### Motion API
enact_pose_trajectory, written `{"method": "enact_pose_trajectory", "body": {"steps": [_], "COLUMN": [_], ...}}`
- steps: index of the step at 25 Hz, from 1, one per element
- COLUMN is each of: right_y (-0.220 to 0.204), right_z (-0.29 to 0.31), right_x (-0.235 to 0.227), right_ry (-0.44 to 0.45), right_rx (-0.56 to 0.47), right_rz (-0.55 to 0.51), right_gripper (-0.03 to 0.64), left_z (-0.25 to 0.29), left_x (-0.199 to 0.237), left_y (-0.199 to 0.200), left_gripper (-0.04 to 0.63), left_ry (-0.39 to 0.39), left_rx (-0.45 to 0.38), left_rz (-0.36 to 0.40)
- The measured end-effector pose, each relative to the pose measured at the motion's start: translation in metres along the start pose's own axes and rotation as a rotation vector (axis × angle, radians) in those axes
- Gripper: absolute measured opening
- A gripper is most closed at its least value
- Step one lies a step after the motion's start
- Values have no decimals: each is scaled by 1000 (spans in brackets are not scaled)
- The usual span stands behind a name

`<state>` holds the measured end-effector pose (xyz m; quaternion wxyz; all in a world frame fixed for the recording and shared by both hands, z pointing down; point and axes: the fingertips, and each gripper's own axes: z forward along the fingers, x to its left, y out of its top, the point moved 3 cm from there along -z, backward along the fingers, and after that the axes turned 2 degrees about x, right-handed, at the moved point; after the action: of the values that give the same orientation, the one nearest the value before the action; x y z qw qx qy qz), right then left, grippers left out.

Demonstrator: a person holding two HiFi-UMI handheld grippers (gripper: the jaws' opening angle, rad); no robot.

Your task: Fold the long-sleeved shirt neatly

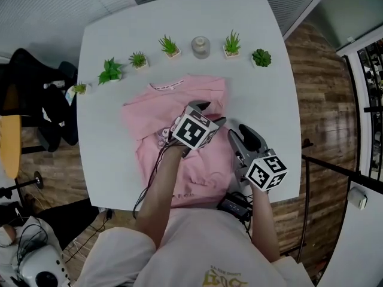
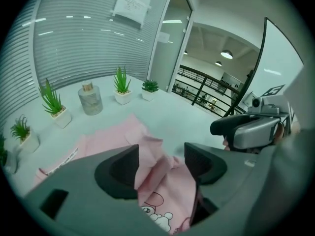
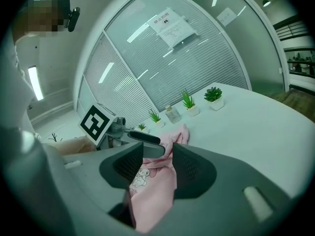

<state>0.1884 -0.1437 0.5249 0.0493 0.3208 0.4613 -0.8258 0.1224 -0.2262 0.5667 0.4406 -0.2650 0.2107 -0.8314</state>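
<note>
Head view: the pink long-sleeved shirt (image 1: 152,115) lies partly folded on the white bench (image 1: 269,100), close to the person's edge. Its collar (image 1: 170,86) points toward the row of potted plants (image 1: 169,45) and the glass bottle (image 1: 200,46), and its hem toward the person, so its long axis runs from far side to near side. The left gripper (image 1: 209,113) is over the shirt's middle and the right gripper (image 1: 238,133) at its picture-right edge; this view does not show how their fingers stand. Left gripper view: the fingers (image 2: 120,173) are apart and released, with a loose ridge of pink fabric rising between them, unpinched. Right gripper view: the fingers (image 3: 130,163) are grasping a fold of the shirt that fills the gap, with a cartoon print (image 3: 139,178) showing just beyond them.
</note>
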Motion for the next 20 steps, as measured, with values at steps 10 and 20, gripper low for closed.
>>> {"method": "enact_pose_trajectory", "body": {"steps": [10,20], "right_y": [-5,-8], "right_z": [-6,-33], "right_x": [24,40], "right_ry": [-6,-70], "right_rx": [0,-34], "right_rz": [-44,-76], "right_gripper": [184,189], "left_z": [-46,-117], "left_x": [3,3], "left_y": [-22,-54], "left_gripper": [298,298], "left_ry": [47,117], "left_rx": [-44,-94], "left_rz": [-29,-16]}}
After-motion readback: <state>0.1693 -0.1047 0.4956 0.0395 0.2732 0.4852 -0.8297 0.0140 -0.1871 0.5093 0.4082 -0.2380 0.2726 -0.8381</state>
